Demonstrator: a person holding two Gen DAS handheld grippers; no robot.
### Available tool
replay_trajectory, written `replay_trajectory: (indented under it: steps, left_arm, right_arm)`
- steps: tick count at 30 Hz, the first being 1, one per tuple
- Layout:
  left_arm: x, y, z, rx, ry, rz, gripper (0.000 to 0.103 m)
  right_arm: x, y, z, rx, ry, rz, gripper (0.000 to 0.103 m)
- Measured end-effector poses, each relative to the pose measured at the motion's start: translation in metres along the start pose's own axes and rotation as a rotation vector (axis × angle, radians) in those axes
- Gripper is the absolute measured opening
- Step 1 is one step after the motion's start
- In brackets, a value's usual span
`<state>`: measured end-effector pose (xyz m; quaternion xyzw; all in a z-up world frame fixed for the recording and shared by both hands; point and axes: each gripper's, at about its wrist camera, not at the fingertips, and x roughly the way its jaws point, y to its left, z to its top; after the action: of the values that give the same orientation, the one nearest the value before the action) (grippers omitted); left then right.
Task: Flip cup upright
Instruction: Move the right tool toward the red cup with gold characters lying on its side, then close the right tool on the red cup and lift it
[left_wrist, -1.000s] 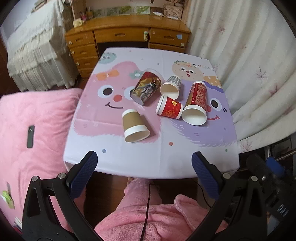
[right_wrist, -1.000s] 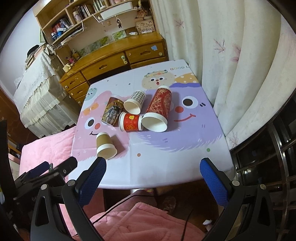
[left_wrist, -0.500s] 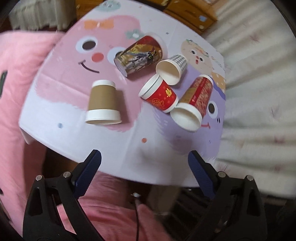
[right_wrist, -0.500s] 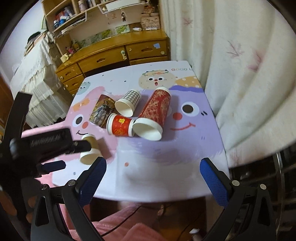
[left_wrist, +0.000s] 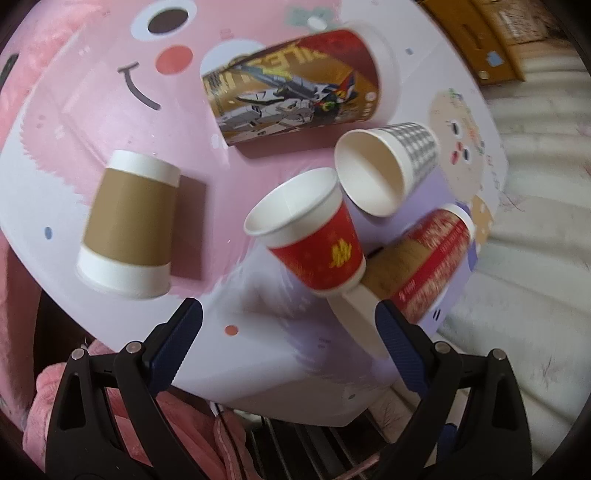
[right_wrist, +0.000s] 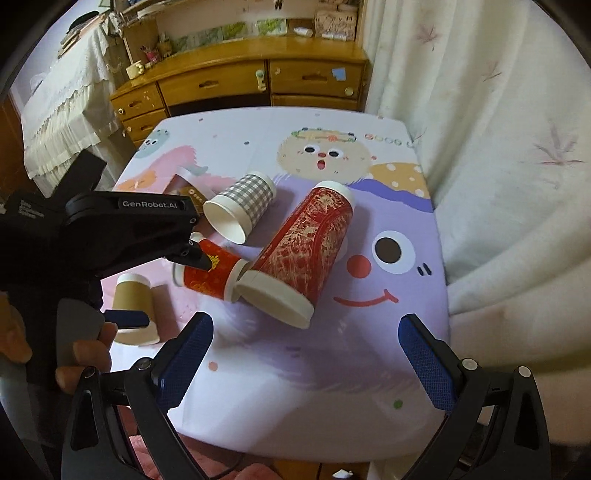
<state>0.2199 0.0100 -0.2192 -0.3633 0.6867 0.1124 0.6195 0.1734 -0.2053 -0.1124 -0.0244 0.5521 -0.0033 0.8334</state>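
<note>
**Closing in low over the cups**

Dropped closer since a second ago: left gripper (left_wrist: 288, 332), jaws spread wide, nothing held, hovering above the table (left_wrist: 280, 354). Small red cup (left_wrist: 314, 240) on its side just ahead at 12 o'clock, mouth toward 10, base touching the tall red cup (left_wrist: 424, 266) at 3 o'clock. Checked cup (left_wrist: 388, 170) at 1, brown cup (left_wrist: 129, 221) upside down at 10. Right gripper (right_wrist: 306, 354) likewise released, empty, well back from the pile.
</note>
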Motion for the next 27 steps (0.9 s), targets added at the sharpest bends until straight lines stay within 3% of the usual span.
replay_trajectory:
  steps: [11,17,19,21,27]
  left_arm:
    - [0.058,-0.013,0.045,-0.07,0.126,0.047,0.092]
    - [0.073,-0.017,0.06,-0.097,0.165,0.023,0.083]
    - [0.077,-0.018,0.064,-0.106,0.168,-0.005,0.077]
    - [0.078,-0.02,0.066,-0.1,0.167,-0.03,0.064]
    - [0.076,-0.037,0.077,-0.045,0.128,-0.022,0.062]
  right_arm:
    - [0.06,-0.037,0.013,0.144,0.133,0.043,0.102]
    - [0.07,-0.055,0.006,0.213,0.184,0.024,0.102]
    - [0.07,-0.063,0.003,0.232,0.197,0.016,0.102]
    - [0.069,-0.069,0.001,0.243,0.2,0.005,0.102]
    - [0.061,-0.076,-0.005,0.274,0.19,-0.014,0.102]
